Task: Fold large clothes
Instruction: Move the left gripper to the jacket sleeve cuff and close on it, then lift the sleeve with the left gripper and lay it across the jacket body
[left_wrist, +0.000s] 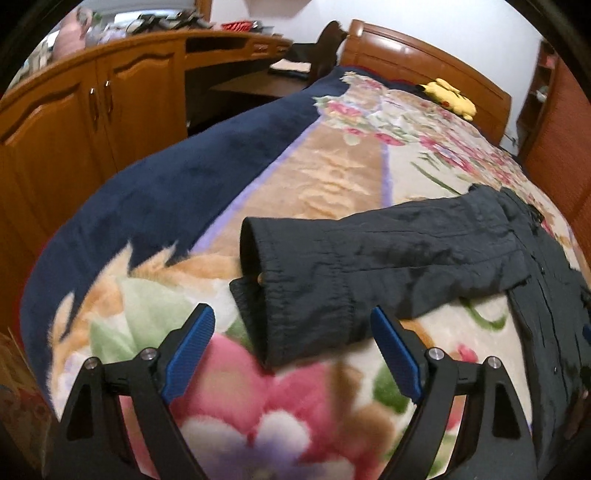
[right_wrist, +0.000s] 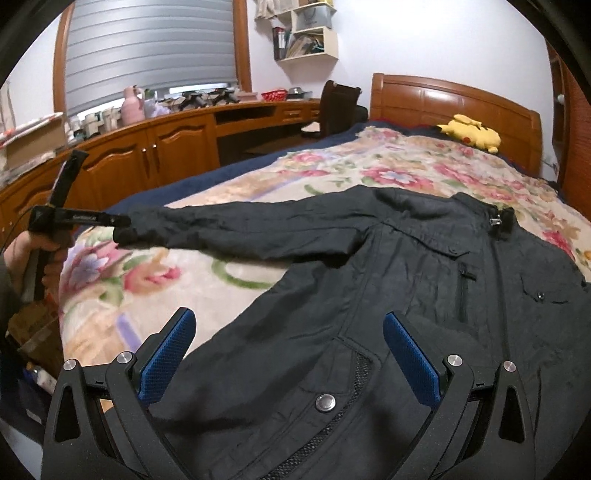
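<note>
A black jacket (right_wrist: 424, 280) lies spread front-up on the floral blanket (right_wrist: 332, 173), collar toward the headboard. Its left sleeve (left_wrist: 369, 258) stretches out sideways, cuff (left_wrist: 258, 258) toward the bed's left edge. My left gripper (left_wrist: 291, 336) is open, just above the blanket, with the cuff in front of its blue pads (left_wrist: 192, 350); in the right wrist view it (right_wrist: 122, 225) sits at the sleeve's end. My right gripper (right_wrist: 288, 347) is open over the jacket's lower front, near a pocket snap (right_wrist: 325, 402).
A yellow plush toy (right_wrist: 471, 134) lies by the wooden headboard (right_wrist: 443, 99). Wooden cabinets (right_wrist: 147, 162) and a cluttered counter run along the left of the bed. A dark chair (right_wrist: 338, 103) stands at the desk. A wooden wardrobe (left_wrist: 561, 133) stands on the right.
</note>
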